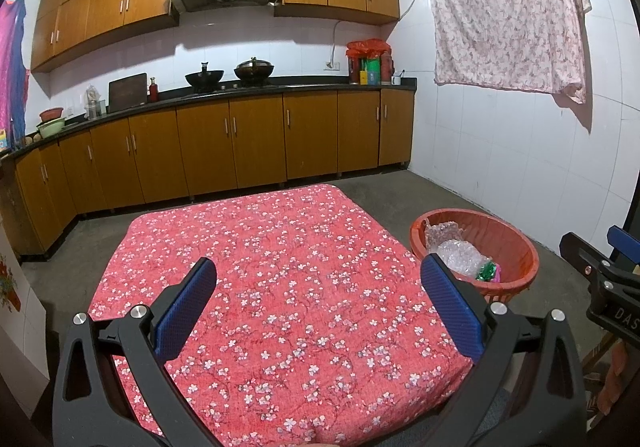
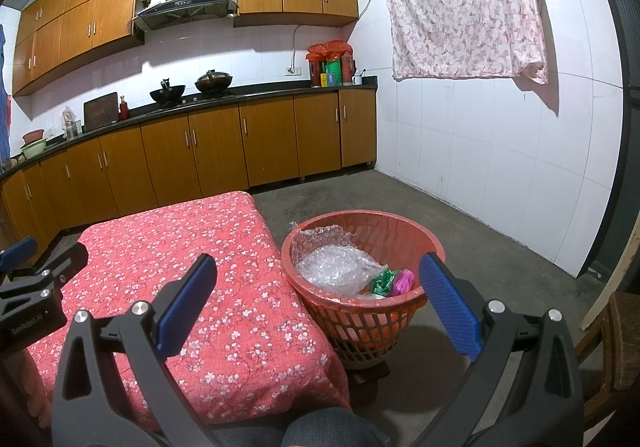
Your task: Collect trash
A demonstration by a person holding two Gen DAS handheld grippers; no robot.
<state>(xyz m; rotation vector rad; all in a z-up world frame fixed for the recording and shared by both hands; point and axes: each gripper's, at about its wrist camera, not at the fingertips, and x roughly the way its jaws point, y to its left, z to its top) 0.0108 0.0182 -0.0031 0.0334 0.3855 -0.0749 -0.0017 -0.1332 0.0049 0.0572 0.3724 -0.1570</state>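
Left wrist view: the left gripper point(image 1: 318, 293) hangs over the table draped in a red cloth with white blossoms point(image 1: 280, 287), jaws spread wide with nothing between them.
Table top: no loose trash shows on the cloth, so the collecting looks finished or close to it.
Basket: a round red plastic basket point(image 1: 516, 247) sits on the floor just beside the table's right edge, likely set there so scraps can be dropped in without a long reach.
Other tool: the right gripper point(image 1: 600, 275) shows only partly at the right margin.

Right wrist view: the right gripper point(image 2: 318, 289) is held low near the basket rim point(image 2: 360, 217), jaws spread and empty.
Trash: crumpled clear bubble wrap point(image 2: 332, 267) plus green and pink wrappers point(image 2: 394, 281) lie inside the basket.
Left margin: part of the left gripper body is in view.
Background: brown kitchen cabinets point(image 2: 200, 151) line the far wall.
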